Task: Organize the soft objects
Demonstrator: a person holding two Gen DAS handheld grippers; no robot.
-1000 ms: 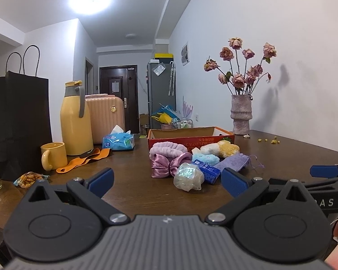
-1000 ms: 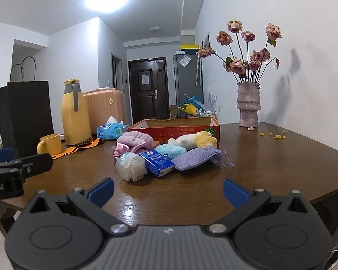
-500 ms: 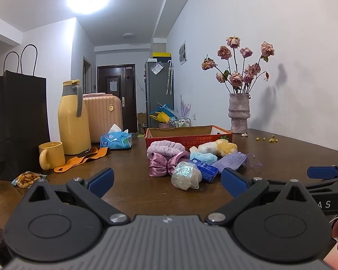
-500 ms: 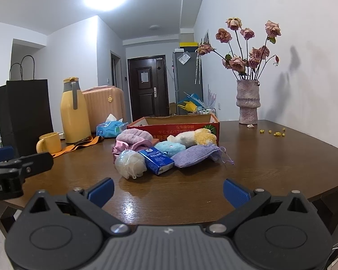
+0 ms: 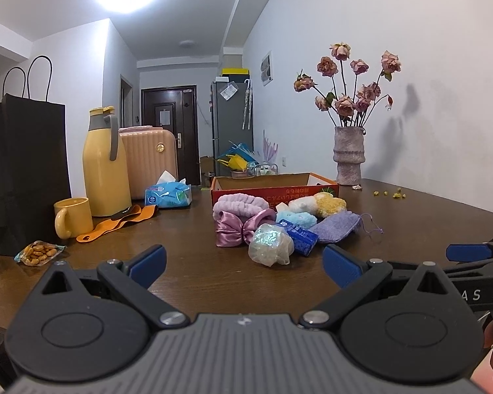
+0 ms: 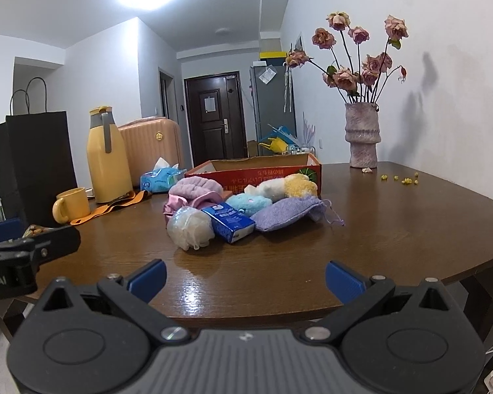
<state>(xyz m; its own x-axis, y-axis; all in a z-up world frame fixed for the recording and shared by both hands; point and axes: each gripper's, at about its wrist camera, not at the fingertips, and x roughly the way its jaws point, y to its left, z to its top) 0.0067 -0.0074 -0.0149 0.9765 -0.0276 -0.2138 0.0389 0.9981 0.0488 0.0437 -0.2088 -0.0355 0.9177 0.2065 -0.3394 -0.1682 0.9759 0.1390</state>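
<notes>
Lilac pouch [image 6: 286, 213], yellow jug [image 5: 103, 164], red box [image 5: 274, 192]

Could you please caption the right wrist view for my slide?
Open right hand-held gripper facing soft items piled before a red box.

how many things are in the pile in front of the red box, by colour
pink or lilac: 3 - headband, satin bow, pouch
blue: 2 - plush, carton
white and yellow: 1 - plush
clear white: 1 - bagged sponge
total: 7

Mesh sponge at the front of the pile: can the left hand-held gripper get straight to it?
Probably yes. The left hand-held gripper is open, and only bare table lies before the mesh sponge, which sits frontmost.
</notes>
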